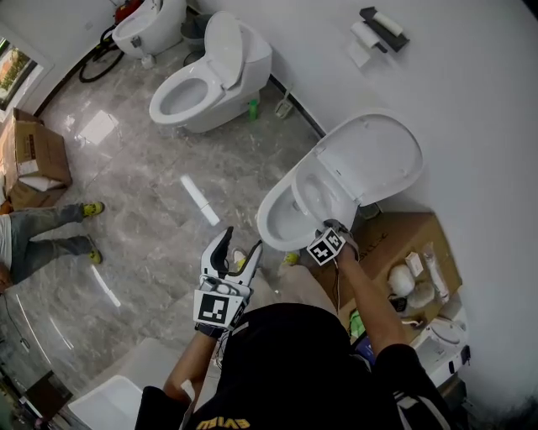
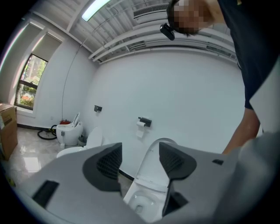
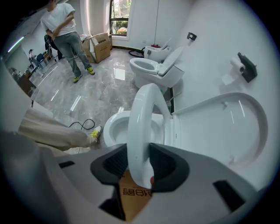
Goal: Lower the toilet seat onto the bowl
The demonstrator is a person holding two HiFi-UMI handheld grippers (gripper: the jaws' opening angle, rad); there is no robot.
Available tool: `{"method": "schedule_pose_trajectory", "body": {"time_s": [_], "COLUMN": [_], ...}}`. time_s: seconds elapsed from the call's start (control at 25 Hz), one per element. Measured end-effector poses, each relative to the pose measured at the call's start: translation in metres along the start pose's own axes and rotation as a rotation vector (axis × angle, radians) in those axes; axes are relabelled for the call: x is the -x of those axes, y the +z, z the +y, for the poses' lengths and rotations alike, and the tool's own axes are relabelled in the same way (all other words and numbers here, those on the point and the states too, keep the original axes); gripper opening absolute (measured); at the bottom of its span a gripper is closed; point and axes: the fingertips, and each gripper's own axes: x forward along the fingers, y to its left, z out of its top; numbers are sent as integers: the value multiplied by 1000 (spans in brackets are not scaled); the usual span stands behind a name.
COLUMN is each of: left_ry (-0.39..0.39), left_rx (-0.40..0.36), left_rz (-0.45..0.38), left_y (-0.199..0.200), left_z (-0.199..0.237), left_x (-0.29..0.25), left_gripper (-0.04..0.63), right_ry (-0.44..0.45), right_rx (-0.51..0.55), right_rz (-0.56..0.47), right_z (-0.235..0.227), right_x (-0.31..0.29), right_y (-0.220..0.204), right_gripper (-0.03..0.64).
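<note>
— What's the room like?
— White walls (image 1: 479,109), a glossy grey marble floor (image 1: 151,193) and a strip light (image 2: 95,8) overhead.
— Any window?
— One tall window (image 2: 27,83) at the far end, with cardboard boxes (image 1: 34,159) on the floor near it. A paper-roll holder (image 1: 382,27) is fixed to the wall.

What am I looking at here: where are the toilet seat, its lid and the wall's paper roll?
toilet seat (image 3: 139,131): right gripper view, raised ring's broad band.
lid (image 3: 218,131): right gripper view, inner face.
paper roll (image 1: 366,35): head view, roll's side.
</note>
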Motion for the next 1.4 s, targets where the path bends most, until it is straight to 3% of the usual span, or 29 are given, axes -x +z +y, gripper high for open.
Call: {"method": "schedule_pose_trajectory", "body": {"time_s": [1.4], "left_ry": [11], "left_rx": [16], "left_rz": [74], "left_y": [-51], "left_z": [18], "left_x": [3], "left_gripper": [268], "right_ry": [71], "right_rx": [47], "right_rz": [70], "right_z": [88], "right_x": [-57], "right_y": [1], "right_gripper": [181]}}
